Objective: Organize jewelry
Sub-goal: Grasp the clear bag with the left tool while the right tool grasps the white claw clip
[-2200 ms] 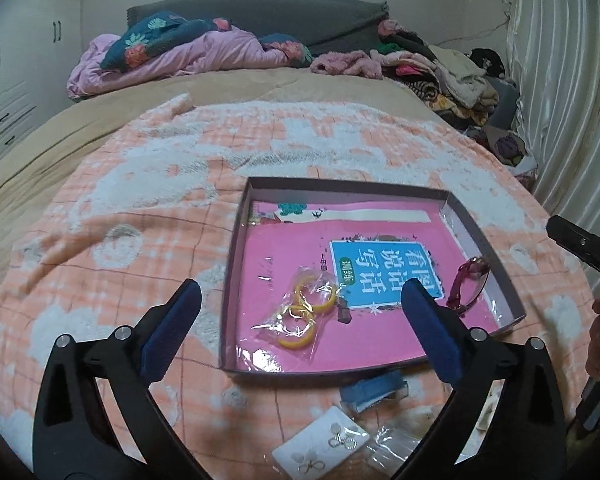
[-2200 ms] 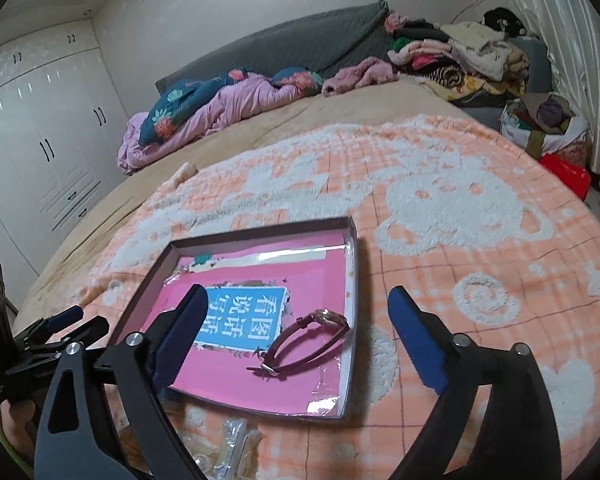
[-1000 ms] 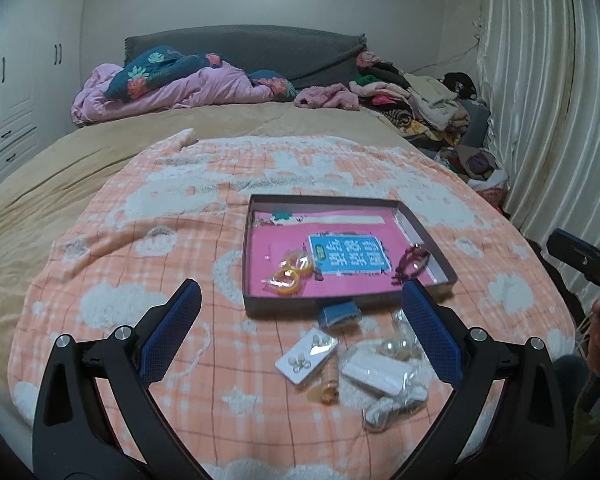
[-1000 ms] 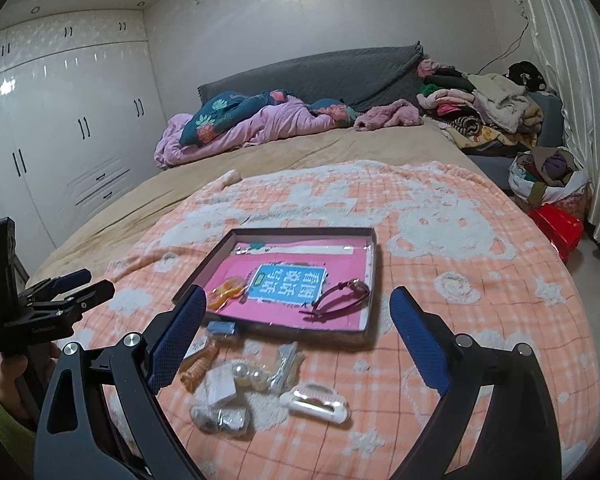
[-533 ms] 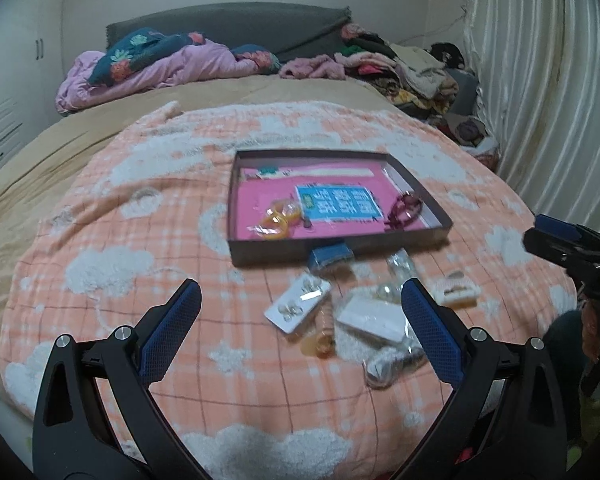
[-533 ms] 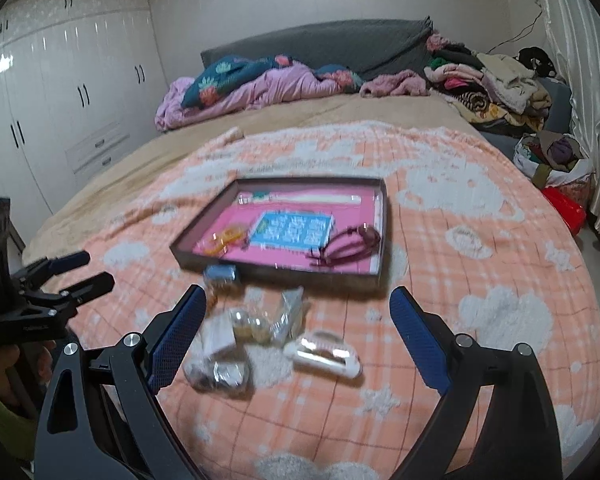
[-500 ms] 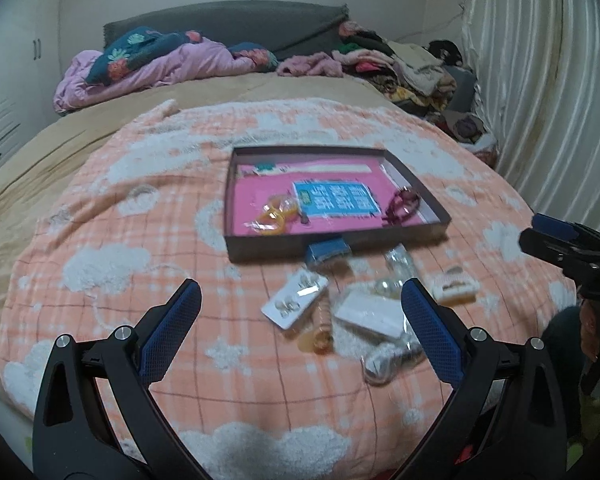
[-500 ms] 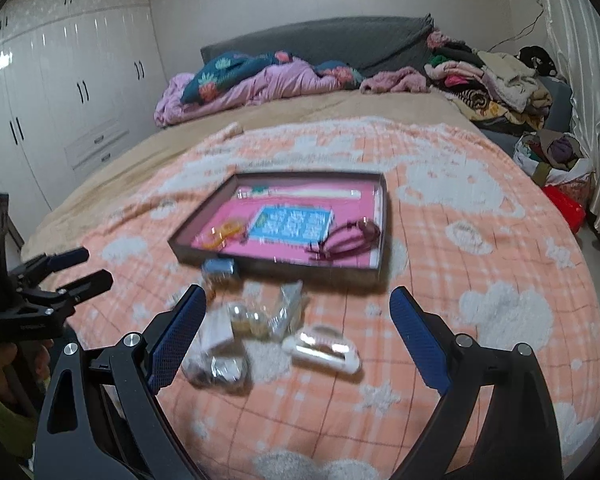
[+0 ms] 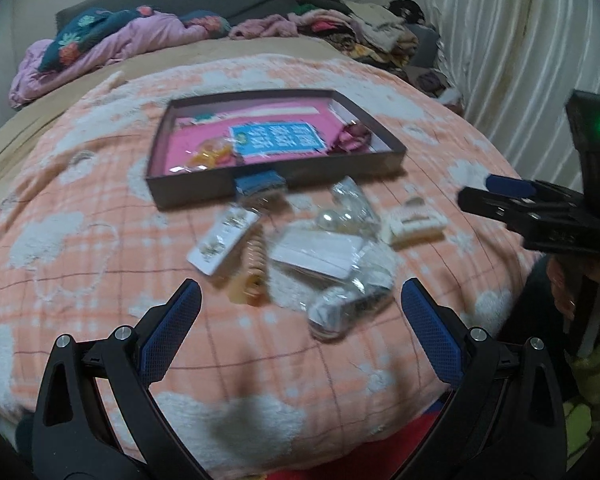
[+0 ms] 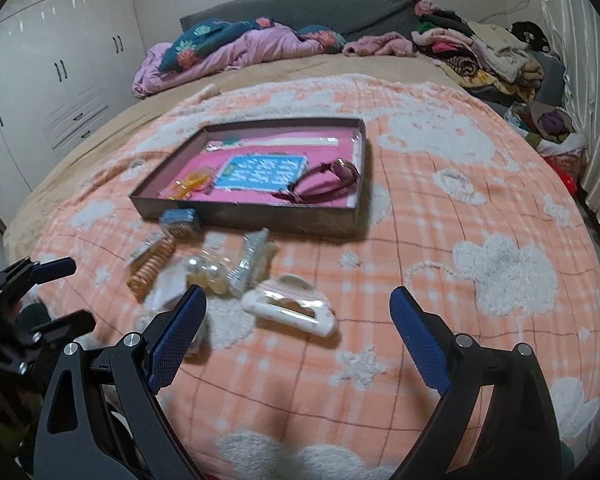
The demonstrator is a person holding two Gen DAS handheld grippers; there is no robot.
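One plush blanket (image 9: pixel 80 240) across the bed: peach check with raised white clouds, soft enough to swallow small pieces. At twelve o'clock on it, a shallow rectangular cardboard tray (image 9: pixel 188 194) with dark walls and a glossy pink liner. Already inside: a maroon strap watch (image 10: pixel 324 184) at three o'clock and bagged yellow hoops (image 9: pixel 210 156) at nine.

Found spread wide and holding nothing: left gripper (image 9: pixel 300 292) and right gripper (image 10: pixel 296 298), both hovering at six o'clock of the loose jewelry, clear of the blanket.

Still outside the tray, heaped just at its six o'clock wall, largest first:
- white card in a crinkled clear sleeve (image 9: pixel 320 254), flat and slippery
- white hair claw (image 10: pixel 290 310), hard, curved and toothed, at four o'clock of the heap
- earring card (image 9: pixel 220 236), stiff and thin, at nine o'clock
- amber coil tie (image 9: pixel 256 256), springy
- small blue box (image 9: pixel 260 182), touching the tray wall
- pearly beads (image 9: pixel 328 220), round; possibly bagged, too blurred to confirm

Judged step: choosing the next piece. Recommend taking the claw with the right gripper, since it lies apart from the rest. Close across its narrow body, not the teeth. Lift straight up before moving toward twelve o'clock, to avoid dragging pile or plush. Release low inside the tray.
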